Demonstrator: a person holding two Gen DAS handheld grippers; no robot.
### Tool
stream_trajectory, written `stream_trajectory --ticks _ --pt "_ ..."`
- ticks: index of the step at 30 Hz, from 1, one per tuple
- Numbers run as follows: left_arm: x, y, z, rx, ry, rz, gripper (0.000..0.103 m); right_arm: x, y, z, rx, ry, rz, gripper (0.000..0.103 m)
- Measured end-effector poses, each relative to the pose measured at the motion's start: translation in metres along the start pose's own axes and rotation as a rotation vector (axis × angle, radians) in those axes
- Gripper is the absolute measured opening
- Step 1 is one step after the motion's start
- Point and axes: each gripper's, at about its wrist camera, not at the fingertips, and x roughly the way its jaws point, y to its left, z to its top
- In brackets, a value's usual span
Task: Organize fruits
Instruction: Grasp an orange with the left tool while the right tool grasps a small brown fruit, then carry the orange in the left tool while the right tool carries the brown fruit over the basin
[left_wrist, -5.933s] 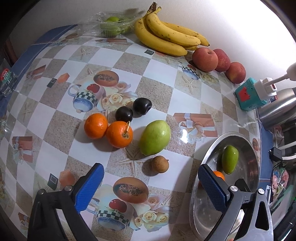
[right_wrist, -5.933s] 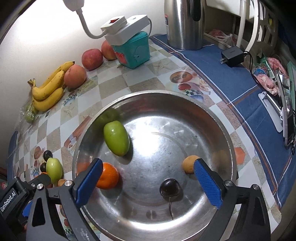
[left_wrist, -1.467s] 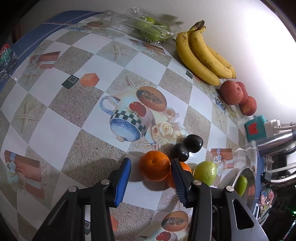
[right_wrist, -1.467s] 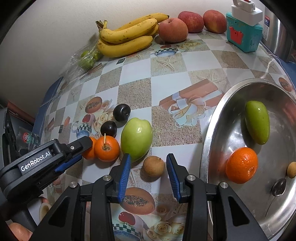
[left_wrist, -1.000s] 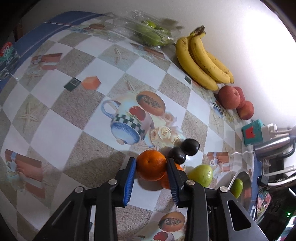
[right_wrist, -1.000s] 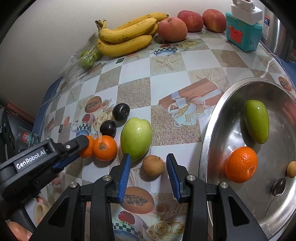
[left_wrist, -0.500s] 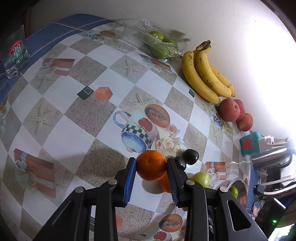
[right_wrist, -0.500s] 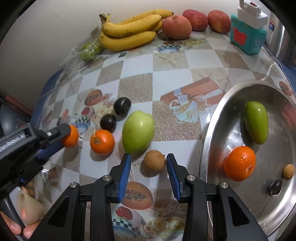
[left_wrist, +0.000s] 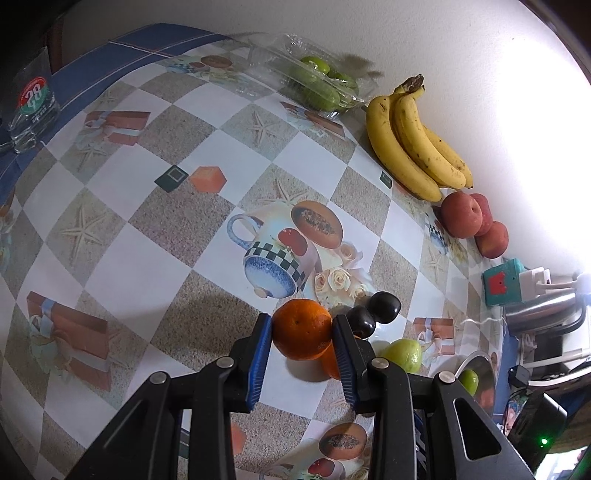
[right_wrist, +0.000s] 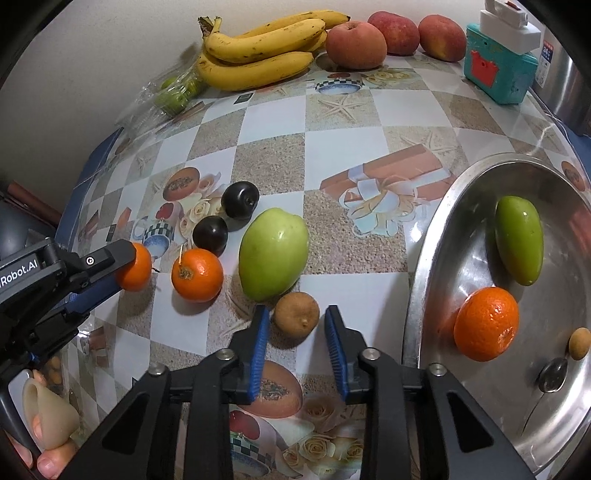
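My left gripper (left_wrist: 301, 334) is shut on an orange (left_wrist: 301, 334) and holds it above the table; it also shows in the right wrist view (right_wrist: 135, 271). A second orange (right_wrist: 197, 275), two dark plums (right_wrist: 240, 199), a green mango (right_wrist: 273, 253) and a small brown fruit (right_wrist: 296, 314) lie on the table. My right gripper (right_wrist: 295, 332) is partly open with its blue pads either side of the brown fruit, not touching it. The steel bowl (right_wrist: 424, 258) at the right holds a green mango (right_wrist: 519, 245), an orange (right_wrist: 485, 323), a small brown fruit and a dark plum.
Bananas (right_wrist: 258, 48) and three peaches (right_wrist: 356, 44) lie by the back wall, next to a bag of green fruit (left_wrist: 317, 85). A teal box (right_wrist: 498, 74) and a steel kettle (left_wrist: 539, 314) stand at the back right. A glass (left_wrist: 33, 107) stands at the far left edge.
My left gripper has closed on the orange and lifted it up and away from the second orange. My right gripper has moved slightly closer to the small brown fruit.
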Motion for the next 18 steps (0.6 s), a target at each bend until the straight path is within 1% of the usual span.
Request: stream_trajectory --ticks 10,12,18 --pt "0.0 0.001 0.001 -0.002 -0.002 0.007 0.036 -0.009 -0.003 0.003 0.014 -0.035 0.013 0.026" --pt "-0.002 0.0 0.001 0.001 -0.009 0.012 0.036 -0.015 -0.004 0.004 0.021 -0.053 0.024 0.026" --pt "-0.012 -0.006 0.003 0.021 -0.041 0.009 0.036 -0.044 -0.002 0.009 0.021 -0.144 0.052 0.026"
